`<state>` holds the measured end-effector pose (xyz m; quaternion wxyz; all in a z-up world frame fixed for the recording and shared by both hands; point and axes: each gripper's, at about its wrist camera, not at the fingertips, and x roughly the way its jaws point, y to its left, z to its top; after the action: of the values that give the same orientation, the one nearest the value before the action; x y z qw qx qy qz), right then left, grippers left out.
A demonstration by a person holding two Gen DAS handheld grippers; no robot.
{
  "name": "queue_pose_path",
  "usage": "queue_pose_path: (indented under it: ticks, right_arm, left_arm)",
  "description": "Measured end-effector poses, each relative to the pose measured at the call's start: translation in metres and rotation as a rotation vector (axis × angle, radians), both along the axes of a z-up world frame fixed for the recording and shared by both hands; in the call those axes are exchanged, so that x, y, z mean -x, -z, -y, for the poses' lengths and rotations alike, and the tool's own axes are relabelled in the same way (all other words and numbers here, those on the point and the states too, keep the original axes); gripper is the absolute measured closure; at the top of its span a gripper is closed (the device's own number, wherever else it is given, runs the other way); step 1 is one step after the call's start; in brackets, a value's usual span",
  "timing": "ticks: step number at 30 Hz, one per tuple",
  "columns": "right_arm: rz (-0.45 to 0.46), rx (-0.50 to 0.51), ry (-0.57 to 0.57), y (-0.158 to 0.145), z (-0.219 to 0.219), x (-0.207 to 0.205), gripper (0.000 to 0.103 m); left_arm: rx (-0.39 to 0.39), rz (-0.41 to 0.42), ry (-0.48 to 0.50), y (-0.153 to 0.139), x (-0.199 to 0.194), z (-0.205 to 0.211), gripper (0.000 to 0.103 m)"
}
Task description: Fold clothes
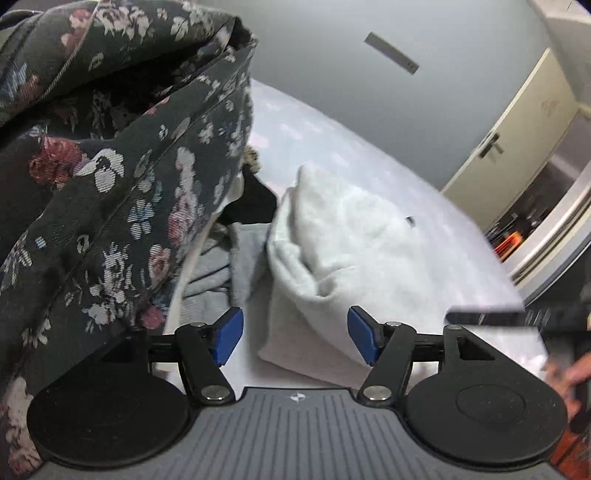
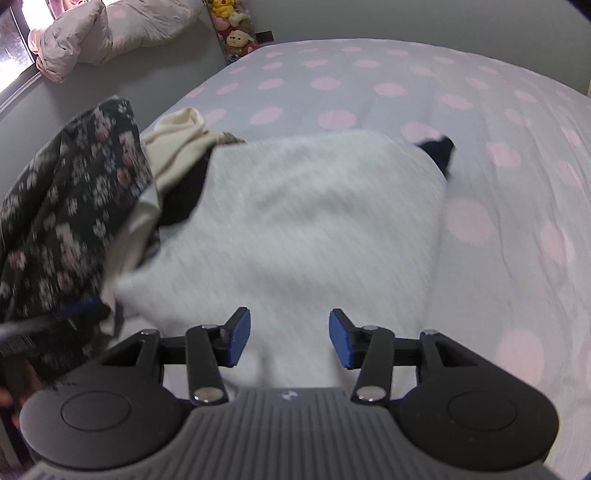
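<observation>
A folded white garment [image 1: 343,236] [image 2: 295,221] lies on the bed. My left gripper [image 1: 295,338] hovers at its near edge, open, blue pads wide apart with nothing pressed between them. A dark floral garment [image 1: 110,166] [image 2: 66,221] is heaped to the left, towering over the left finger. My right gripper [image 2: 290,338] is open above the near part of the white garment, pads clear of the cloth. A cream garment [image 2: 177,147], a grey one [image 1: 240,254] and a black piece [image 2: 437,149] poke out around the white one.
The bed sheet [image 2: 480,166] is pale with pink dots and stretches far to the right. Plush toys [image 2: 232,26] and a pink duvet [image 2: 110,33] sit by the wall. A door [image 1: 517,140] stands beyond the bed. A person's hand [image 1: 569,373] shows at the right edge.
</observation>
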<state>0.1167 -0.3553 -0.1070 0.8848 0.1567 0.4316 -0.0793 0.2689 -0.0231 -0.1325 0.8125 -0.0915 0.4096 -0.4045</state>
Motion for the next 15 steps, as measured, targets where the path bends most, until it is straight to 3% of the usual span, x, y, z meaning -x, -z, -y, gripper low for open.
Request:
queue_pose_path:
  ticks: [7, 9, 11, 12, 14, 15]
  right_arm:
    - [0.017, 0.153, -0.041, 0.039, -0.017, 0.058, 0.048]
    - [0.014, 0.217, -0.064, 0.051, -0.027, 0.067, 0.040]
    - [0.013, 0.263, -0.068, 0.061, -0.034, 0.071, 0.039]
    - [0.015, 0.275, -0.057, 0.066, -0.035, 0.072, 0.039]
    - [0.025, 0.229, 0.002, 0.071, -0.028, 0.070, 0.041]
    - [0.030, 0.196, 0.036, 0.074, -0.024, 0.069, 0.048]
  left_arm:
    - [0.060, -0.051, 0.019, 0.020, -0.016, 0.031, 0.041]
    - [0.051, -0.063, 0.024, 0.028, -0.015, 0.036, 0.048]
    - [0.054, -0.077, 0.040, 0.036, -0.015, 0.040, 0.066]
    - [0.061, -0.078, 0.044, 0.038, -0.015, 0.041, 0.070]
    - [0.082, -0.071, 0.048, 0.039, -0.015, 0.041, 0.085]
    - [0.097, -0.064, 0.051, 0.038, -0.014, 0.040, 0.088]
